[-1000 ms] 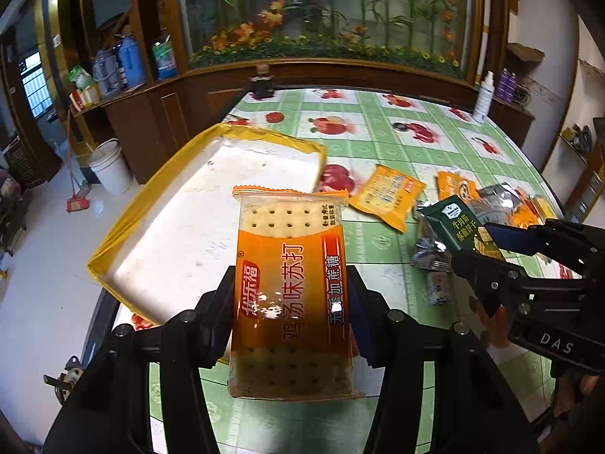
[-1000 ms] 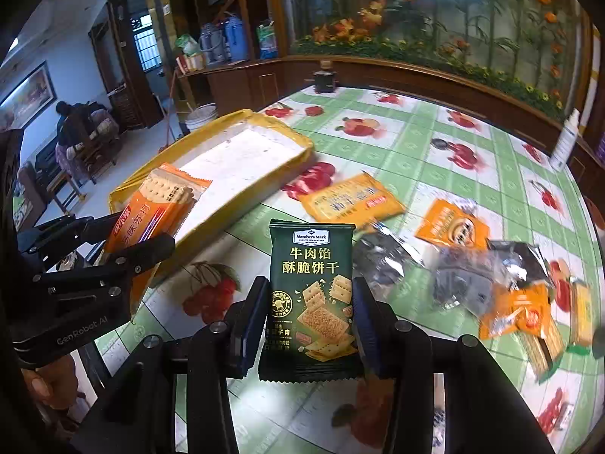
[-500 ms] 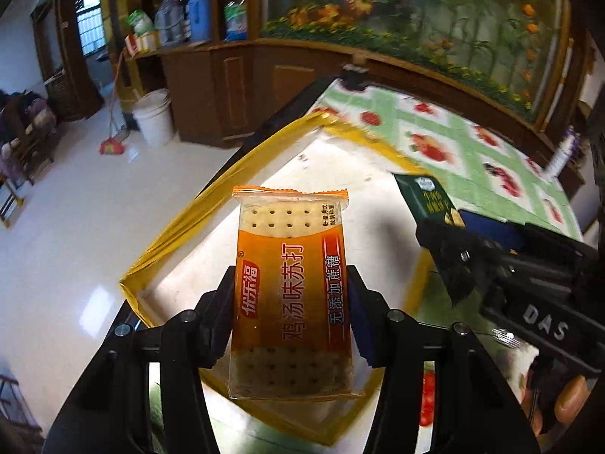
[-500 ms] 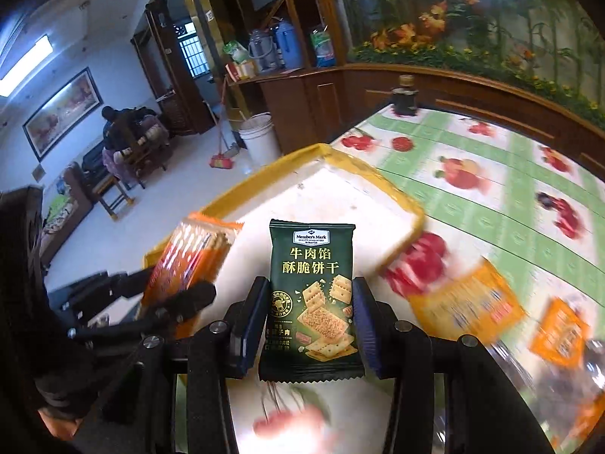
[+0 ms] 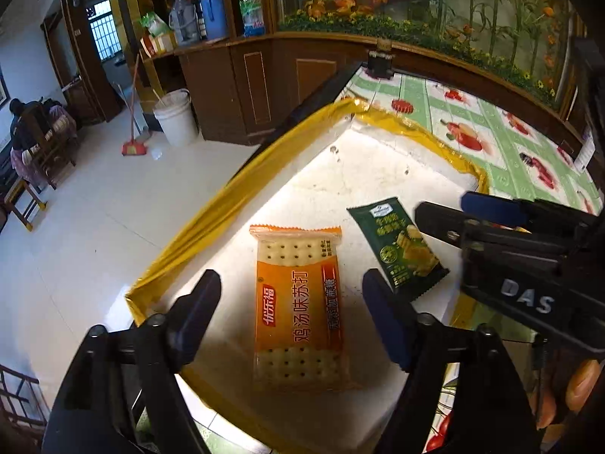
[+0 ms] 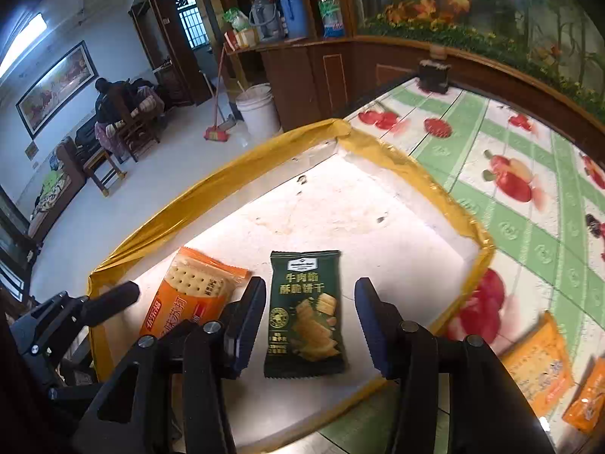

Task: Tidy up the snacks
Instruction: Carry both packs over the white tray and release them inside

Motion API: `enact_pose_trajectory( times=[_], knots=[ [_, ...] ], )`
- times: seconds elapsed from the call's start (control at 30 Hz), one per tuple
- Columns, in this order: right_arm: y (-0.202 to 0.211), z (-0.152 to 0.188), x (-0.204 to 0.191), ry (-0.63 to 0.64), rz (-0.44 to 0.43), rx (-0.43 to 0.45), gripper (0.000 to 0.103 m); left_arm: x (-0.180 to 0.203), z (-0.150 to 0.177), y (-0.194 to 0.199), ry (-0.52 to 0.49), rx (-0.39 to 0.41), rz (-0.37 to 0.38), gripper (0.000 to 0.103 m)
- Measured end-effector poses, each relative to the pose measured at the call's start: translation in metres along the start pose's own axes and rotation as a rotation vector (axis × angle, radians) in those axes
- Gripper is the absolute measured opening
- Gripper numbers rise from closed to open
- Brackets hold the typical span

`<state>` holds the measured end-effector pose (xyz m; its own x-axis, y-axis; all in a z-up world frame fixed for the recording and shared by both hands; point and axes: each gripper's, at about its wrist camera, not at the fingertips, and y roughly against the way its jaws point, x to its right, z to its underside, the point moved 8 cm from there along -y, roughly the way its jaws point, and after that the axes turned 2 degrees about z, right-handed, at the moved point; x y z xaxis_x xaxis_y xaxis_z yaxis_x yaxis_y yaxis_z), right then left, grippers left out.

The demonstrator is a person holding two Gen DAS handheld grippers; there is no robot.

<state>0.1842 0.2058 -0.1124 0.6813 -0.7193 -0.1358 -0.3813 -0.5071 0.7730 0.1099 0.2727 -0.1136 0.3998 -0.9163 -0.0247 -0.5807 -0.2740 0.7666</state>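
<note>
My left claw is opening: its two dark fingers stand well apart on either side of the orange cracker packet, and neither pad touches it. The packet is a flat, glossy rectangle with crimped ends and a clear window showing pale, dimpled crackers; it lies on the floor of the tray. My right claw is opening too, with the dark green biscuit packet lying loose between its blue-padded fingers, clear of both. That packet is smaller, matte, with a zigzag-cut top edge.

The tray is a shallow white box, rough and stained like foam, its low rim wrapped in wrinkled shiny yellow tape. It sits at the table's near left corner, along the left edge. The two packets lie side by side in its near part, orange nearer the left rim. The table wears a smooth green-checked cloth printed with red fruit; more orange packets lie on it beyond the tray's right rim.
</note>
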Motion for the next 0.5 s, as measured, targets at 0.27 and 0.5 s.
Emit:
enact_pose_trajectory(
  times=[0.27, 0.5],
  knots=[
    [0.086, 0.031, 0.042, -0.070, 0.056, 0.107, 0.065, 0.024, 0.004, 0.035, -0.001, 0.052, 0.106, 0.079],
    [0.144, 0.087, 0.089, -0.155, 0.124, 0.133, 0.066, 0.071, 0.022, 0.049, -0.076, 0.034, 0.177, 0.079]
  ],
)
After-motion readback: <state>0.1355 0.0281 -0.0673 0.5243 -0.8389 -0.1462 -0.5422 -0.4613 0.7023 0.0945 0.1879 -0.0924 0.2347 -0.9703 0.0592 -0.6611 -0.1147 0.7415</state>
